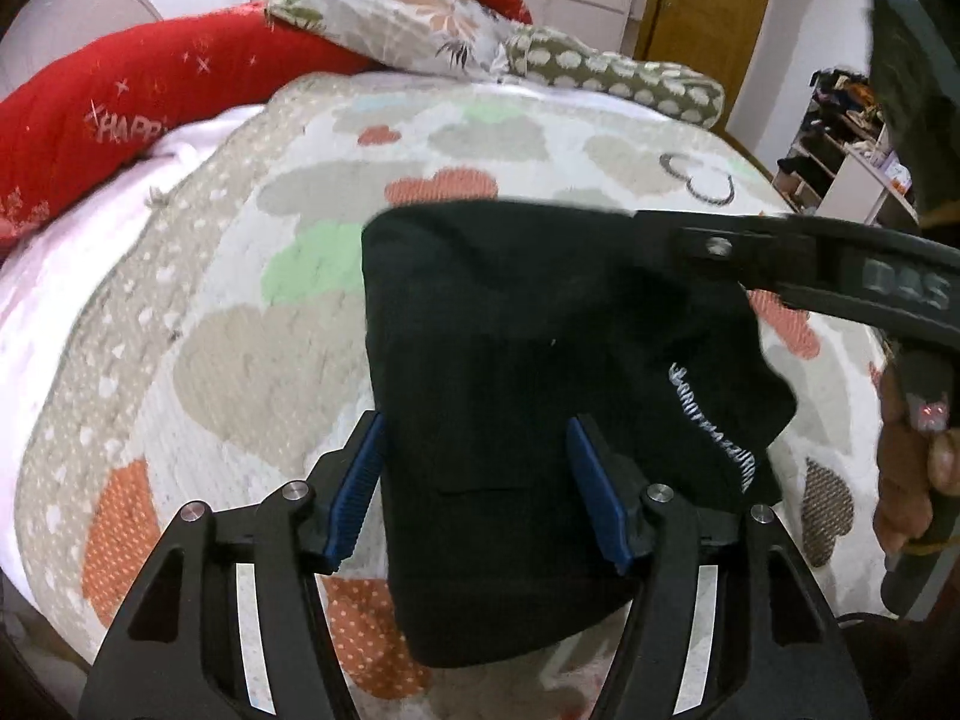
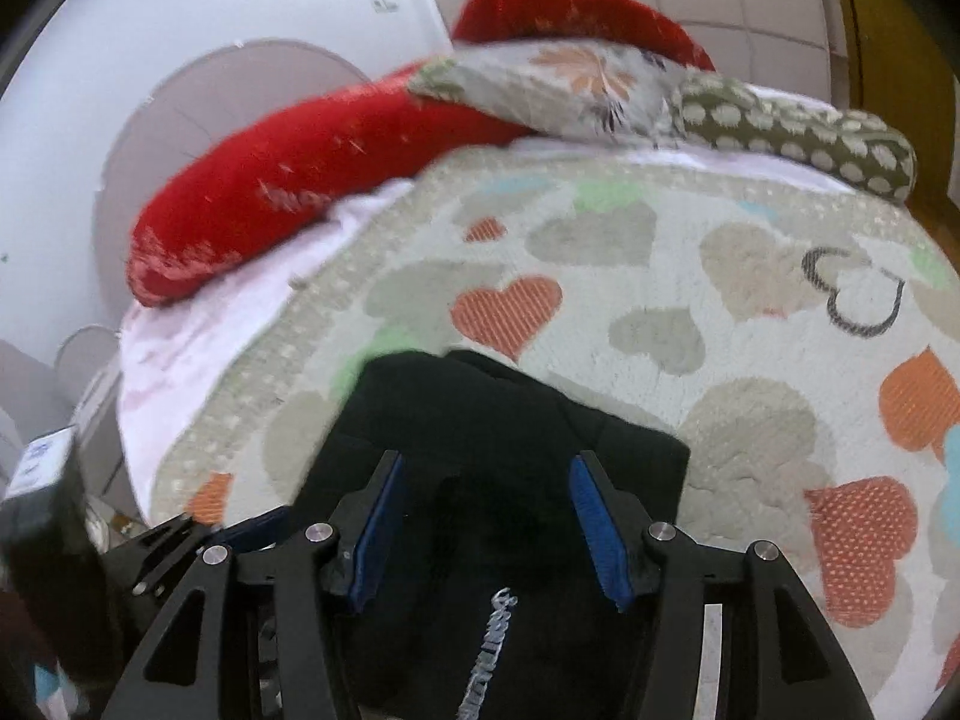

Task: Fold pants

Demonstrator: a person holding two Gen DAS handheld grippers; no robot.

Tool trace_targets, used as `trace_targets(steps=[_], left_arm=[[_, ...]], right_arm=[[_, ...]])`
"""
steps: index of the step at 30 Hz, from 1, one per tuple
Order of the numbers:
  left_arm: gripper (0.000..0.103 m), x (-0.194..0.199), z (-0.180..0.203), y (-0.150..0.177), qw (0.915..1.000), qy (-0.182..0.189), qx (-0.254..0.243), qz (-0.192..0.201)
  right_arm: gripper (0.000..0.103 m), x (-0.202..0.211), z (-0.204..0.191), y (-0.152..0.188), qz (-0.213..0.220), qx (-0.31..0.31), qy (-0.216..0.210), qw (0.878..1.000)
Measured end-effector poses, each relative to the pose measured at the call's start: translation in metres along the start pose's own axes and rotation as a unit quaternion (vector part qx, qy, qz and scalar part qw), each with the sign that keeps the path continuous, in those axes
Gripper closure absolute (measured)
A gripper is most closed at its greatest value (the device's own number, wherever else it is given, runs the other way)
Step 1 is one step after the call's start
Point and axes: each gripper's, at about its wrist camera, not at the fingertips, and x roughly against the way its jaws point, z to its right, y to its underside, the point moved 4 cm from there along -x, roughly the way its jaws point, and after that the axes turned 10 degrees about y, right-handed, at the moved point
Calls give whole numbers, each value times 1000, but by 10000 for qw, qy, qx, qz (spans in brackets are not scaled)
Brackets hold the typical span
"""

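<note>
The black pants point(image 1: 528, 372) lie folded into a compact bundle on the heart-patterned bedspread point(image 1: 252, 276), with white lettering point(image 1: 714, 426) on the right side. My left gripper point(image 1: 477, 492) is open, its blue pads either side of the bundle's near edge, holding nothing. The right gripper reaches in from the right in the left wrist view point(image 1: 720, 252), over the bundle's far right corner. In the right wrist view the right gripper point(image 2: 486, 528) is open above the pants point(image 2: 510, 420), and the lettering point(image 2: 492, 648) shows below it.
Red bolster pillows point(image 1: 150, 102), a floral pillow point(image 1: 408, 30) and a spotted bolster point(image 1: 630, 78) lie at the head of the bed. A wooden door point(image 1: 702, 6) and a cluttered shelf point(image 1: 840, 144) stand at the far right. The bedspread point(image 2: 750, 312) spreads around the bundle.
</note>
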Motion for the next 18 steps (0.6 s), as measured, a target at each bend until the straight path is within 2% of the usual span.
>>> trace_targets(steps=[3,7,12,15,18], left_arm=[[37,-1,-2,2,9999,68,40,69],[33,-8,-4,3,9998,108,111,100],[33,-6,-3,5,9996,90,216,126],[33,3,-2,7,9996,72,226,151],[33,12,-2,8,9994,35,273,212]], right_arm=[[48,-25,8,8,-289,-43,185,9994],[48,-37,13,14,-264,-5,153,9995],[48,-19,15,15,-264,-210,48,9994],[48,5,8,22,-147,-59,166,9997],[47,12,0,40,-299,25,292,9991]])
